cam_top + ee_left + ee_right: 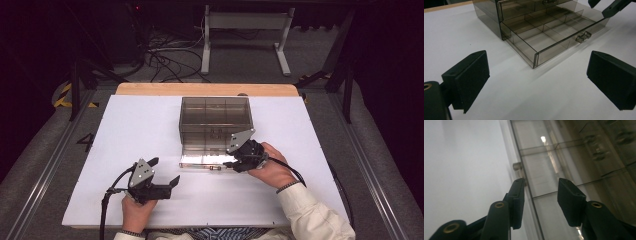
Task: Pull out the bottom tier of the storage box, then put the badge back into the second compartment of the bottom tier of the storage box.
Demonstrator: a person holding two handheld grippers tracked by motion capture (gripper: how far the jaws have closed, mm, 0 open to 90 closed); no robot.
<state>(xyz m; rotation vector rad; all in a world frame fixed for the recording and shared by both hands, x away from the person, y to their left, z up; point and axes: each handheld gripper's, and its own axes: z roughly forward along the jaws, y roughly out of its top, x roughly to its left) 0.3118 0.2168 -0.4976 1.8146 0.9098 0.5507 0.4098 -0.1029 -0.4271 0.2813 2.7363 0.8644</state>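
Note:
A smoky see-through drawer box stands at the middle of the white table. Its bottom drawer is pulled out toward me, and its divided compartments look empty. My right gripper is at the drawer's front edge near the small handle. Its jaws stand apart on either side of the front wall, with a gap to each pad, so the right gripper is open. The left gripper rests low on the table to the drawer's front left. It is open wide with nothing between its pads.
A wooden strip edges the table's far side. Beyond it are a white desk frame and loose cables on the floor. Bare white table lies left and right of the box.

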